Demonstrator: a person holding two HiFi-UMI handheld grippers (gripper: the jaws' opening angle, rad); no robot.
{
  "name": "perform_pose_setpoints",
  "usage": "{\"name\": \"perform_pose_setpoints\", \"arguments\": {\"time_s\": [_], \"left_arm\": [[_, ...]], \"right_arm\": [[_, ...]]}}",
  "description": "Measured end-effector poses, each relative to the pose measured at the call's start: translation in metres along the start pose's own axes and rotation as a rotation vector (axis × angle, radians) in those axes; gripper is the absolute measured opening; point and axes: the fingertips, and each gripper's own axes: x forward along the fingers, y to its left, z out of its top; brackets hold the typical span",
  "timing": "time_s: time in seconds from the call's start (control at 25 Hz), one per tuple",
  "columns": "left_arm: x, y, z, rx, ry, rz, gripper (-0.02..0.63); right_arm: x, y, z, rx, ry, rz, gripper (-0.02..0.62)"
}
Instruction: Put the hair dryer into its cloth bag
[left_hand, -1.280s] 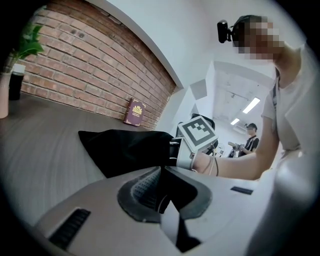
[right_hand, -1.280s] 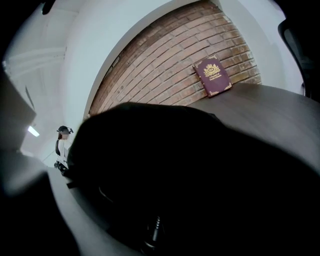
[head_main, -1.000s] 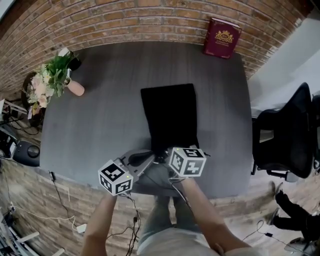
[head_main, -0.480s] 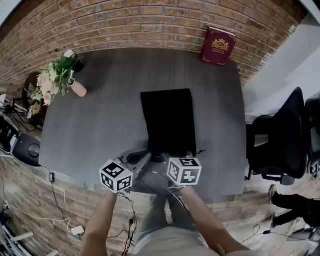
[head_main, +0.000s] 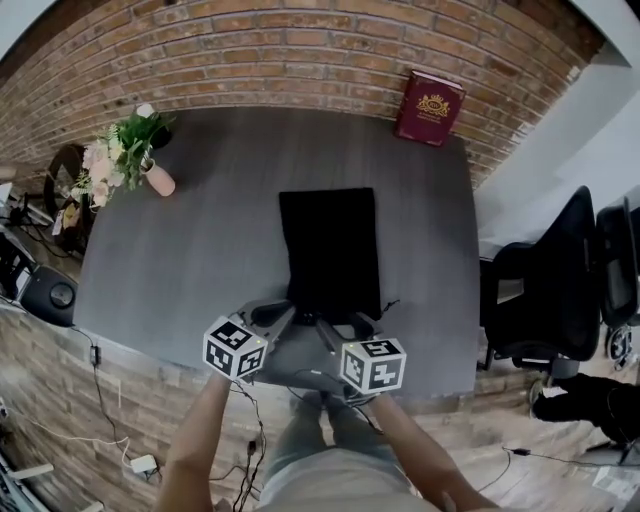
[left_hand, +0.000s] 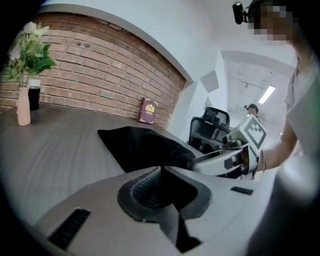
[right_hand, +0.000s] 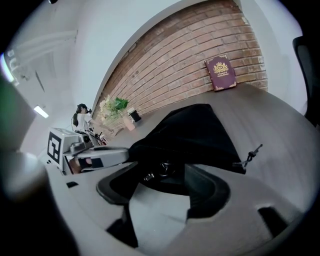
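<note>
The black cloth bag (head_main: 330, 248) lies flat on the grey table (head_main: 200, 230), its mouth toward me. My left gripper (head_main: 285, 311) is at the mouth's left corner, and its jaws look shut on the bag's edge (left_hand: 150, 150). My right gripper (head_main: 340, 328) stands open just in front of the mouth, holding nothing. In the right gripper view the mouth (right_hand: 165, 167) gapes and small shiny parts show inside. The hair dryer itself is hidden from every view. The bag's drawstring (right_hand: 252, 152) trails to the right.
A dark red book (head_main: 430, 105) leans on the brick wall at the back right. A pink vase with flowers (head_main: 125, 155) stands at the table's left. A black office chair (head_main: 560, 280) is to the right of the table. Cables lie on the floor at the left.
My right gripper has drawn back from the bag's mouth toward me. My left gripper stays at the mouth's left corner.
</note>
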Motion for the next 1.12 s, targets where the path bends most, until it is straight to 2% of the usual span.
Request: {"name": "perform_pose_setpoints", "arguments": {"time_s": [0.28, 0.6, 0.72, 0.88, 1.0, 1.12], "left_arm": [[0.007, 0.004, -0.018, 0.026, 0.073, 0.033, 0.02], [0.016, 0.005, -0.042, 0.044, 0.195, 0.023, 0.021], [0.019, 0.002, -0.044, 0.036, 0.217, 0.009, 0.021], [0.015, -0.003, -0.042, 0.003, 0.208, -0.016, 0.031], [0.008, -0.007, -0.039, -0.029, 0.175, -0.022, 0.087], [0.0, -0.008, -0.033, -0.059, 0.123, -0.003, 0.101]], "right_arm": [[-0.031, -0.005, -0.016, -0.079, 0.037, 0.044, 0.287], [-0.059, -0.042, -0.033, -0.043, 0.053, -0.011, 0.282], [-0.067, -0.056, -0.03, -0.029, 0.038, -0.043, 0.279], [-0.078, -0.066, -0.02, -0.014, 0.013, -0.075, 0.278], [-0.084, -0.072, -0.013, -0.006, -0.005, -0.092, 0.276], [-0.088, -0.074, -0.004, -0.008, -0.019, -0.099, 0.276]]}}
